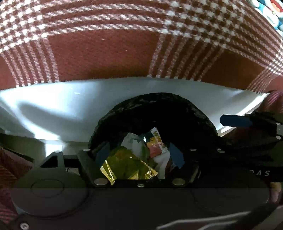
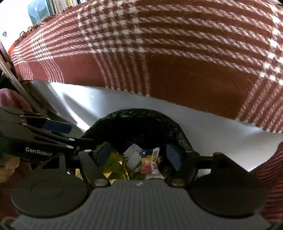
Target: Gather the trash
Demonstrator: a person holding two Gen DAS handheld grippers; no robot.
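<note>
A bin with a black liner (image 1: pixel 159 100) stands right below both grippers. Inside lie a gold foil wrapper (image 1: pixel 127 164), crumpled white paper (image 1: pixel 132 143) and an orange snack packet (image 1: pixel 155 146). My left gripper (image 1: pixel 139 155) hangs open over the bin's mouth, its blue pads spread wide with nothing pressed between them. In the right wrist view, the black liner (image 2: pixel 141 115) holds the same wrapper (image 2: pixel 115 162), paper (image 2: pixel 132 155) and packet (image 2: pixel 150 164). My right gripper (image 2: pixel 139 156) is also open above them, with nothing held. Each gripper shows at the edge of the other's view.
A red and white plaid cloth (image 1: pixel 106 44) fills the background and drapes over a white surface (image 1: pixel 53 99) behind the bin. A hand in a reddish striped sleeve (image 2: pixel 270 168) holds the gripper. Books or boxes (image 2: pixel 40 8) stand at the far upper left.
</note>
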